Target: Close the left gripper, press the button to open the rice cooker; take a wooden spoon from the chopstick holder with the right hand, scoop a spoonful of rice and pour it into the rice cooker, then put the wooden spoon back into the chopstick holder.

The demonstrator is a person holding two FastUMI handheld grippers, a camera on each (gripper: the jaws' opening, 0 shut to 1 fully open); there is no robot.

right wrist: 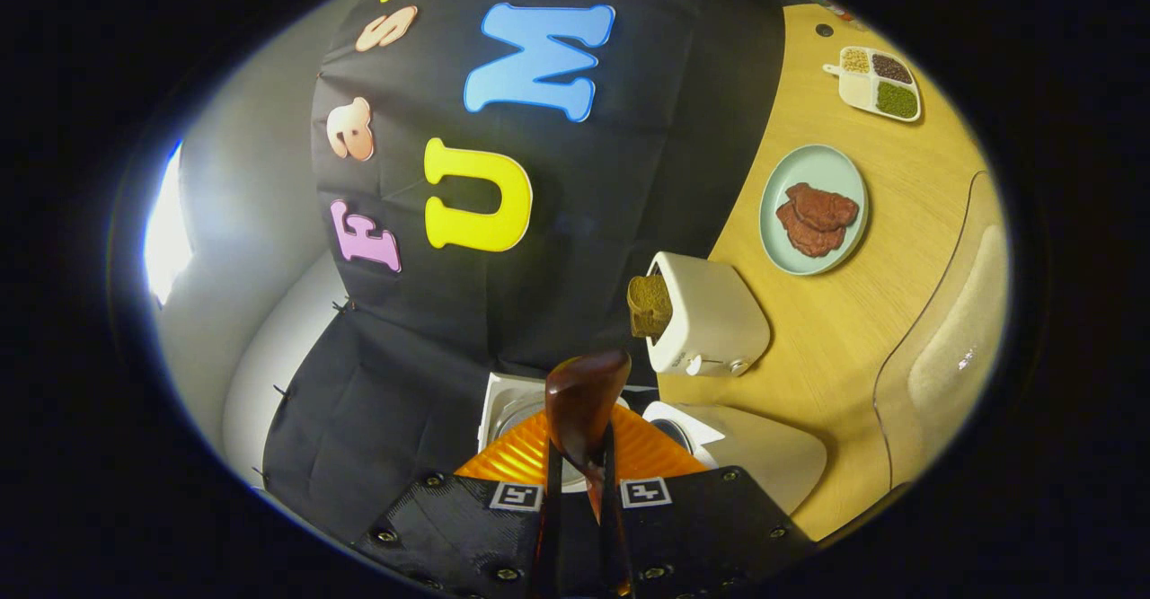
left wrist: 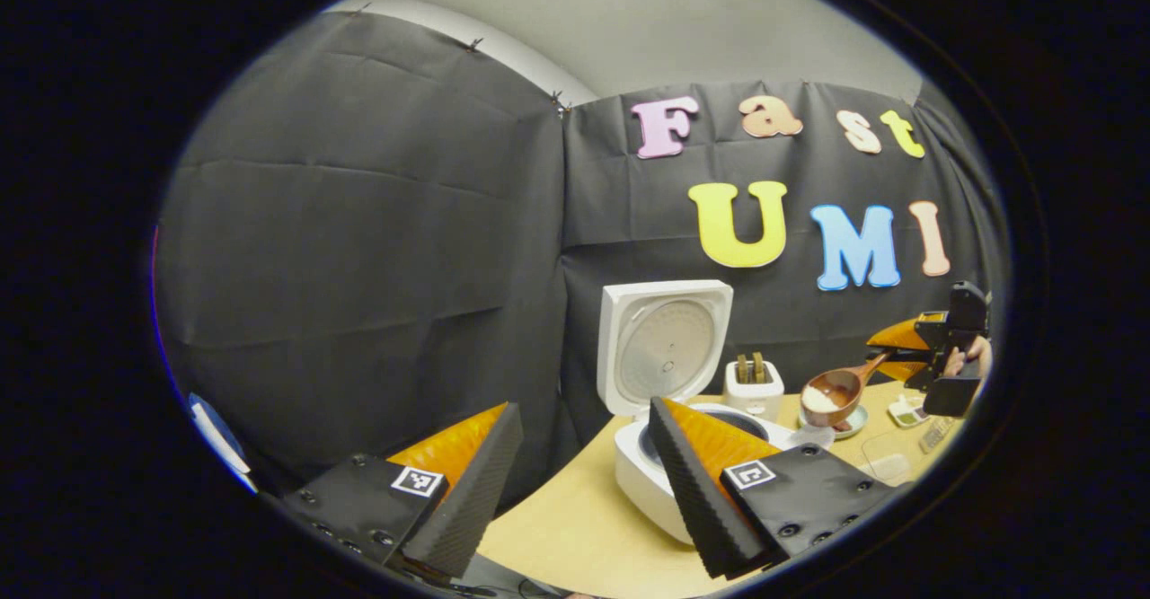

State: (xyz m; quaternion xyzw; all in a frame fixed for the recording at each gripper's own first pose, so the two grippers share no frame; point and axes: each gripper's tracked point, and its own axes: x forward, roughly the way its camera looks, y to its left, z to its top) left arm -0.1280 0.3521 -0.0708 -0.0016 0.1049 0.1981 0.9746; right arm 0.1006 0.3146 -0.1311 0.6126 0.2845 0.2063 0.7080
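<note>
Right gripper (right wrist: 579, 482) clenched on spoon (left wrist: 835, 392), loaded with rice, at right, short of open cooker (left wrist: 669, 455) at lower centre. Left gripper (left wrist: 584, 482) released. Could spill rice if tilted early.

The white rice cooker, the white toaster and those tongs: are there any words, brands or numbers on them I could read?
No readable text on any of them.
White rice cooker: no lettering shows.
White toaster: no lettering shows.
Left tongs: small square black-and-white tags, a code pattern, not words.
</note>
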